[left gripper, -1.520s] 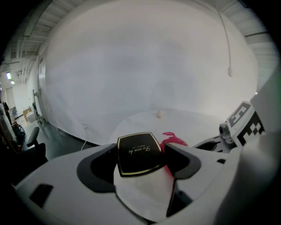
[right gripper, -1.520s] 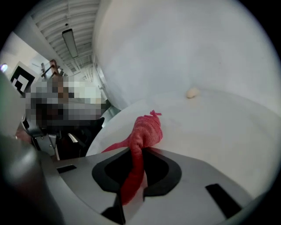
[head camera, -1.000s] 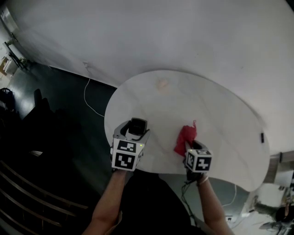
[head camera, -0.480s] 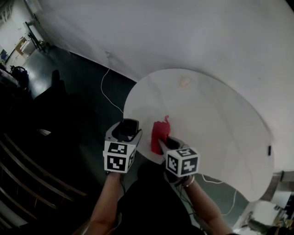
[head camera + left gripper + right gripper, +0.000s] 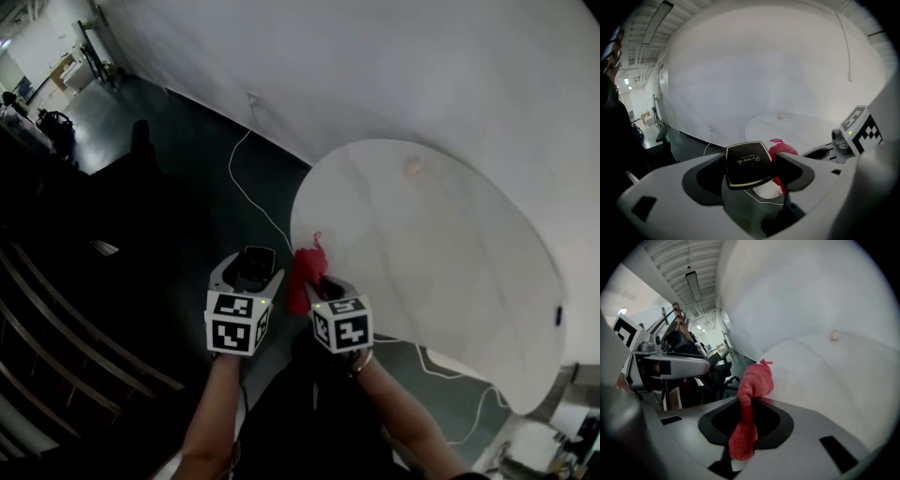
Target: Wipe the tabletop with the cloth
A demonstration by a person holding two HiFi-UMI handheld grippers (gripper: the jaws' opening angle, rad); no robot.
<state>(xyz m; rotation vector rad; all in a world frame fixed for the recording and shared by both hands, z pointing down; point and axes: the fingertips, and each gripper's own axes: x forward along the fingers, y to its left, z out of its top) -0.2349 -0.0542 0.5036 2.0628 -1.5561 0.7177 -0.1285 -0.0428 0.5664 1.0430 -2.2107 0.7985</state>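
A red cloth (image 5: pixel 304 267) is pinched in my right gripper (image 5: pixel 315 282), which is shut on it at the left rim of the white oval tabletop (image 5: pixel 441 272). In the right gripper view the cloth (image 5: pixel 753 387) bunches up above the jaws, with the tabletop (image 5: pixel 843 376) beyond; I cannot tell whether it touches the surface. My left gripper (image 5: pixel 251 274) hangs beside the table over the dark floor, shut on a flat black case (image 5: pixel 746 164) with gold lettering. The red cloth (image 5: pixel 782 149) shows just behind that case.
A small pale round thing (image 5: pixel 413 167) lies on the far part of the table. A white cable (image 5: pixel 251 192) runs over the dark floor left of the table. Dark furniture (image 5: pixel 56 309) fills the left side. A white wall (image 5: pixel 394 66) rises behind.
My right gripper has carried the red cloth leftwards from the table's near middle to its left rim. The left gripper has gone from over the table's edge to over the floor.
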